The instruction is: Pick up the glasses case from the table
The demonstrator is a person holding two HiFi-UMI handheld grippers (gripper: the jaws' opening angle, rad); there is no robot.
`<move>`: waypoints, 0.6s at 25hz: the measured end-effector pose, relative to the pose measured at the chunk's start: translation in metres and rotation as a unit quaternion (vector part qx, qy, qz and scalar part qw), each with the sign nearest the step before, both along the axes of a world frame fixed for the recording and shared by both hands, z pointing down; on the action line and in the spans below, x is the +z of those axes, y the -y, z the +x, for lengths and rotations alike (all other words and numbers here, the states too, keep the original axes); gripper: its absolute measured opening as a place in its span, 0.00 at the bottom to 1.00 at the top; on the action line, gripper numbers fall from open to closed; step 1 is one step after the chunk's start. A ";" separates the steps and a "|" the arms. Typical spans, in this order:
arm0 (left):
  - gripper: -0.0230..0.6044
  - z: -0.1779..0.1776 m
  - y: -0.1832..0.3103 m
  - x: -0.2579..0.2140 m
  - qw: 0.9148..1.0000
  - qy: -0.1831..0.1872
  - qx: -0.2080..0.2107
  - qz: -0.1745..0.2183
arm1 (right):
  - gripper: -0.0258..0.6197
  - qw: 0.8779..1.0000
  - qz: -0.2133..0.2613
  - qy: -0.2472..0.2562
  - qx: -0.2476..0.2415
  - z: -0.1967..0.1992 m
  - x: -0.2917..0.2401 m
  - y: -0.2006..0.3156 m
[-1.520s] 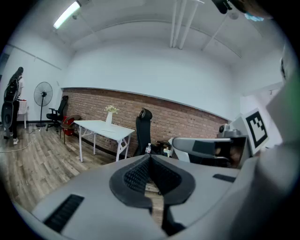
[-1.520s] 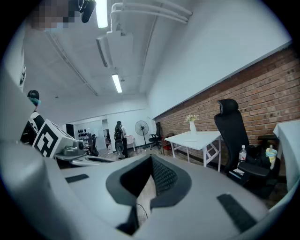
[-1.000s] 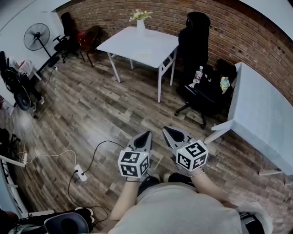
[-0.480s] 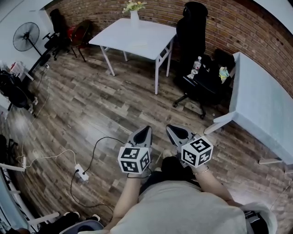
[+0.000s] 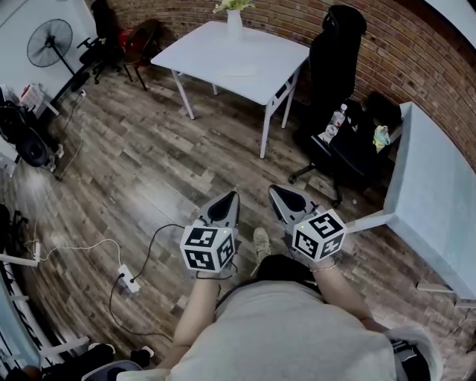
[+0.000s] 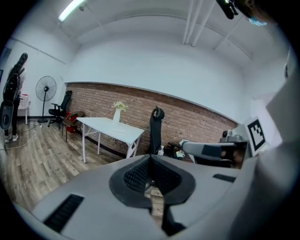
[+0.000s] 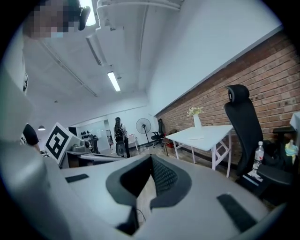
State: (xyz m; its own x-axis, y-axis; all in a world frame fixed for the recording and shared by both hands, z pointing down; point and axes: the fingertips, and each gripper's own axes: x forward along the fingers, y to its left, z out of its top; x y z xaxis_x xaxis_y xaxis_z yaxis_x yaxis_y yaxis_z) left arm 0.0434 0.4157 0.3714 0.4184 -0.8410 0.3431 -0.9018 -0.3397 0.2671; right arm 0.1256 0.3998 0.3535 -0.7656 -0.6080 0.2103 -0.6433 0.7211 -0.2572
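Observation:
A white table stands far ahead by the brick wall, with a vase of flowers at its back edge. A small flat pale thing lies on its top; I cannot tell if it is the glasses case. My left gripper and right gripper are held side by side over the wooden floor, well short of the table. Both are shut with nothing between the jaws. The left gripper view shows its shut jaws pointing at the table. The right gripper view shows the same.
A tall black office chair stands right of the table, and a lower chair holds a bottle and clutter. A second pale table runs along the right. A fan stands at far left. A power strip with cable lies on the floor.
Both grippers have travelled forward together over the floor toward the white table as the person walks. Their jaws stayed shut and empty.

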 end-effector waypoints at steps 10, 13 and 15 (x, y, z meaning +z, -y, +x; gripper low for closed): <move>0.05 0.006 0.148 -0.032 0.999 -0.004 -0.020 0.045 | 0.04 0.999 0.025 0.016 -0.040 -0.013 -0.016 0.144; 0.05 0.005 0.168 -0.024 0.999 -0.008 -0.030 0.033 | 0.04 0.999 0.017 0.018 -0.045 -0.015 -0.011 0.172; 0.05 0.004 0.179 -0.017 0.999 -0.007 -0.032 0.021 | 0.04 0.999 0.011 0.023 -0.046 -0.016 -0.010 0.186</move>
